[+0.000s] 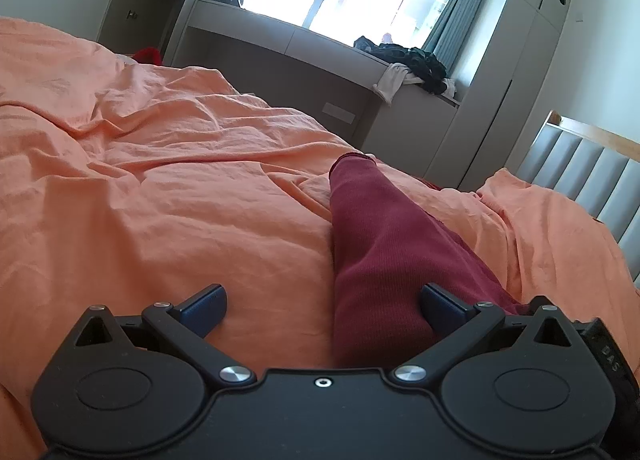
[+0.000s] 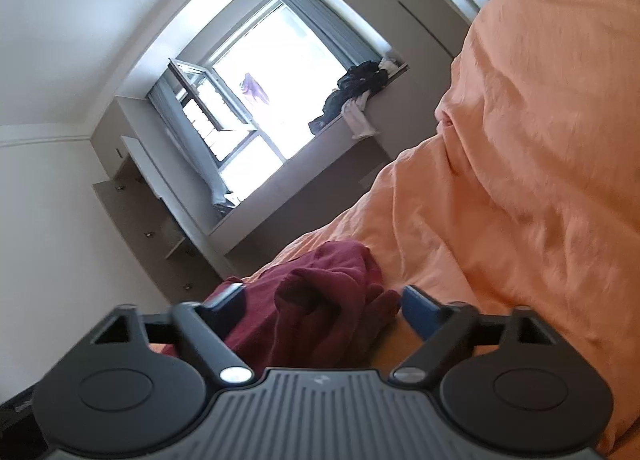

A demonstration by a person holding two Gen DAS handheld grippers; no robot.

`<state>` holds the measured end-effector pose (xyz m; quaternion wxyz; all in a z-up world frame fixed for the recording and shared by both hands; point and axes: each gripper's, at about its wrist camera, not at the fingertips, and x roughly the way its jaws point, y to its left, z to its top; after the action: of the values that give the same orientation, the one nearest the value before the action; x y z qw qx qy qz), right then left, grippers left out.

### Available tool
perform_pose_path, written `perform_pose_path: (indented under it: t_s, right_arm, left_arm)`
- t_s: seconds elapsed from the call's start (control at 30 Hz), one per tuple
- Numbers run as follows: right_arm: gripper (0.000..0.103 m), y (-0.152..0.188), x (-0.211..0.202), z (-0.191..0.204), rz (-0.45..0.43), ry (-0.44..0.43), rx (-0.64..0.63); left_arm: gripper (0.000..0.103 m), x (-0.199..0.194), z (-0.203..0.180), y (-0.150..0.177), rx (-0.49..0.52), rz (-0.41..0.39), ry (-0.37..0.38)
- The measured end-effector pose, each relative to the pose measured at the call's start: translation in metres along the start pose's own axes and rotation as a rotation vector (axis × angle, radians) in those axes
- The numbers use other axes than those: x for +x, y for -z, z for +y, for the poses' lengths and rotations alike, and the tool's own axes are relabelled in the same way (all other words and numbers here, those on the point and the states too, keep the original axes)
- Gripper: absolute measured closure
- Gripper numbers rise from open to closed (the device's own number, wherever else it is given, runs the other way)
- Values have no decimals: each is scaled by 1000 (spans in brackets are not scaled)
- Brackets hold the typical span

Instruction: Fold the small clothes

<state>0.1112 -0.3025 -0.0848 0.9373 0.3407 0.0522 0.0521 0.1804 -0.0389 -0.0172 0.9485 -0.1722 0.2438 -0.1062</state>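
Maroon garment (image 1: pixel 384 244), a small ribbed knit piece, lies on the orange bedsheet (image 1: pixel 168 195), reaching from our grippers toward the window ledge (image 1: pixel 320 47). We hold the left gripper (image 1: pixel 323 306) released, jaws spread wide, one finger over the cloth and the other over bare sheet. The right gripper (image 2: pixel 322 308) is likewise released, its jaws straddling a bunched, rumpled end of the garment (image 2: pixel 328 280); whether the fingers touch the fabric we cannot tell. We judge the knit light, soft and limp, prone to sag and slide on the sheet. A hold at a hemmed edge, such as the far cuff (image 1: pixel 352 157) nearest the ledge, or at a corner would suit better than a mid-panel pinch.
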Motion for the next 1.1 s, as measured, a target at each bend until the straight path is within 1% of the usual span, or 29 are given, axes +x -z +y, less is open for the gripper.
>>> perform_pose_path:
  t_s: [0.07, 0.3, 0.43, 0.6, 0.67, 0.8, 0.93, 1.0, 1.1]
  right_arm:
    - [0, -1, 3, -2, 23, -6, 2]
    - [0, -2, 9, -9, 65, -24, 13]
    - [0, -16, 26, -19, 97, -93, -16]
    - [0, -41, 47, -32, 109, -100, -5]
    - [0, -44, 55, -33, 120, -95, 5]
    - [0, -35, 70, -38, 161, -109, 54]
    - [0, -22, 79, -33, 216, -115, 3]
    - [0, -18, 80, -30, 222, -106, -36]
    - [0, -15, 81, -31, 232, -99, -42]
  left_arm:
    - [0, 0, 0, 0, 1, 0, 0]
    - [0, 0, 1, -1, 0, 0, 2]
    - [0, -1, 1, -1, 1, 2, 4]
    - [0, 0, 3, -2, -5, 9, 10]
    - [0, 1, 3, -2, -5, 10, 11]
    - [0, 1, 4, -3, -6, 13, 15]
    - [0, 1, 5, -3, -9, 17, 21]
    - [0, 1, 5, -4, -8, 16, 26]
    - [0, 0, 4, -6, 5, 6, 49]
